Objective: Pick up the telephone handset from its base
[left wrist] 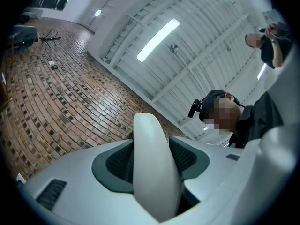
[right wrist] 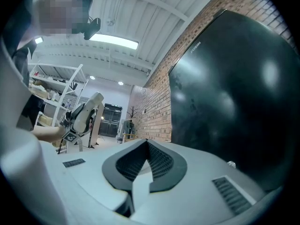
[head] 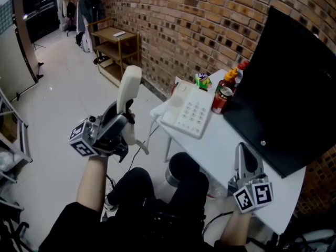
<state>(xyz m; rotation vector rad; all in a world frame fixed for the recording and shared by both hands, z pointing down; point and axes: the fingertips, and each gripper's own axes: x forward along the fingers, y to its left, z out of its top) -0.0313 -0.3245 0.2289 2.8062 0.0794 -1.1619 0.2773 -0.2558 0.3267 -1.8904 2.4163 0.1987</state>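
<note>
In the head view my left gripper (head: 118,121) is shut on the lower part of the white telephone handset (head: 129,88). It holds the handset upright in the air, left of the table and clear of the phone base. The white base (head: 188,112), with its keypad, lies on the white table (head: 220,151). In the left gripper view the handset (left wrist: 154,172) fills the gap between the jaws of the left gripper (left wrist: 152,161). My right gripper (head: 245,161) rests on the table's near part, shut and holding nothing. The right gripper view shows its pads (right wrist: 161,165) meeting at the tip.
A red can (head: 222,99) and a sauce bottle (head: 229,80) stand behind the base, next to a big black monitor (head: 294,88). The handset's cord (head: 139,146) hangs below my left gripper. A wooden shelf (head: 113,49) stands against the brick wall. The person's knees are under the table edge.
</note>
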